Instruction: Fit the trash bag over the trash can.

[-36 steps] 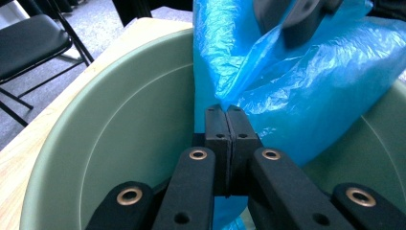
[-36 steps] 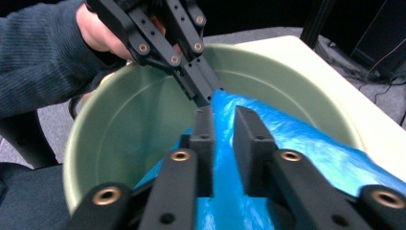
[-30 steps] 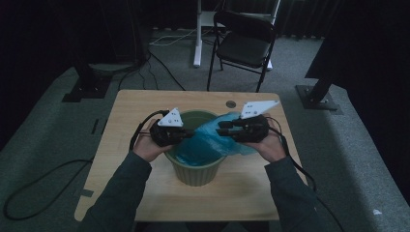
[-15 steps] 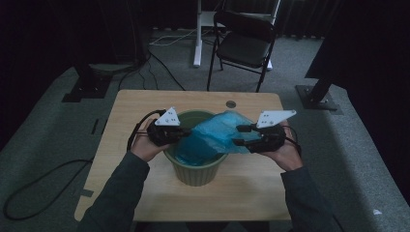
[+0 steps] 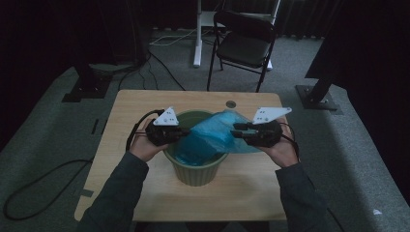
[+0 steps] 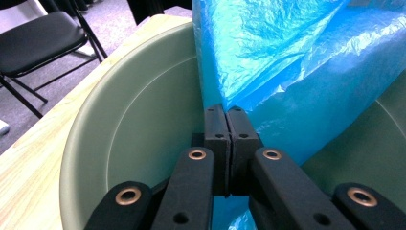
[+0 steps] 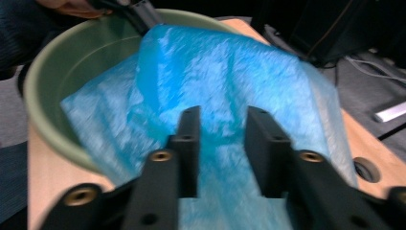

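Observation:
A green plastic pot (image 5: 196, 171) stands mid-table with a blue plastic bag (image 5: 212, 135) lying in its mouth and spilling over the right rim. My left gripper (image 5: 186, 131) is at the pot's left rim, jaws pressed together on the bag's edge (image 6: 287, 62); its tips (image 6: 229, 111) sit just inside the pot wall (image 6: 134, 124). My right gripper (image 5: 235, 130) hovers at the right rim. Its jaws (image 7: 222, 117) stand apart and have just been closing, with bag film (image 7: 215, 67) lying between and beneath them; the pads are not pressing on it.
The pot rests on a light wooden table (image 5: 145, 106) with a small round hole (image 5: 231, 104) near its far edge. A black folding chair (image 5: 244, 46) stands behind the table, and cables run across the grey floor (image 5: 58, 169) at the left.
My right gripper has shifted rightward from over the pot to its right rim, and the bag has spread out toward that side. The left gripper has stayed put.

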The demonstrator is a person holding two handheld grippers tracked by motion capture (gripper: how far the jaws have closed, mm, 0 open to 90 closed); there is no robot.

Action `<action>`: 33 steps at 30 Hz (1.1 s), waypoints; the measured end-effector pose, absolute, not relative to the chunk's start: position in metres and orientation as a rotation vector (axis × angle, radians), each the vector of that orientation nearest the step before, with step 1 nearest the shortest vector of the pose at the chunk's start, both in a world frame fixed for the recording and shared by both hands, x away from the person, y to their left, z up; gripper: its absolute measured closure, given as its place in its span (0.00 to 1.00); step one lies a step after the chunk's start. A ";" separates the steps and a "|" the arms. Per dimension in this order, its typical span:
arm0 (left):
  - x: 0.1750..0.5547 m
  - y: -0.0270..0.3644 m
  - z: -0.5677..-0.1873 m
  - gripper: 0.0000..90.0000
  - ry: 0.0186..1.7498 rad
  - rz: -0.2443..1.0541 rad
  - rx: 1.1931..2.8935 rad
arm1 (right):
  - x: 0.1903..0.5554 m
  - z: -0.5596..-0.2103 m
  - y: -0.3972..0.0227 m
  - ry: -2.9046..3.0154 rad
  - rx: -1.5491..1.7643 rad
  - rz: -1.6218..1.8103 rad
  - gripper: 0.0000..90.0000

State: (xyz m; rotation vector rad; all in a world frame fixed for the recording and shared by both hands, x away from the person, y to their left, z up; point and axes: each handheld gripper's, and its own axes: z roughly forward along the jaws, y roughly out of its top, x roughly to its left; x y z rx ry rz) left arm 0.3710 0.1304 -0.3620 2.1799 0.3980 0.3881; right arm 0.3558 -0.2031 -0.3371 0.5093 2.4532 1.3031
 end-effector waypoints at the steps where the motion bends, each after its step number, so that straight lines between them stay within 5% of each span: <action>1: 0.371 0.131 -0.362 0.99 0.400 0.391 2.181 | 0.355 -0.338 -0.204 2.462 0.511 1.306 0.66; 9: 0.373 0.136 -0.363 0.99 0.431 0.412 2.185 | 0.351 -0.347 -0.215 2.406 0.555 1.196 0.43; 11: 0.374 0.137 -0.363 0.99 0.435 0.413 2.187 | 0.353 -0.349 -0.214 2.392 0.563 1.147 0.51; 15: 0.374 0.136 -0.363 0.99 0.436 0.421 2.189 | 0.361 -0.351 -0.210 2.381 0.612 1.080 0.87; 18: 0.373 0.136 -0.363 0.97 0.434 0.425 2.188 | 0.365 -0.349 -0.208 2.364 0.636 1.109 0.98; 33: 0.370 0.129 -0.353 0.71 0.422 0.451 2.142 | 0.367 -0.342 -0.195 2.363 0.606 1.148 1.00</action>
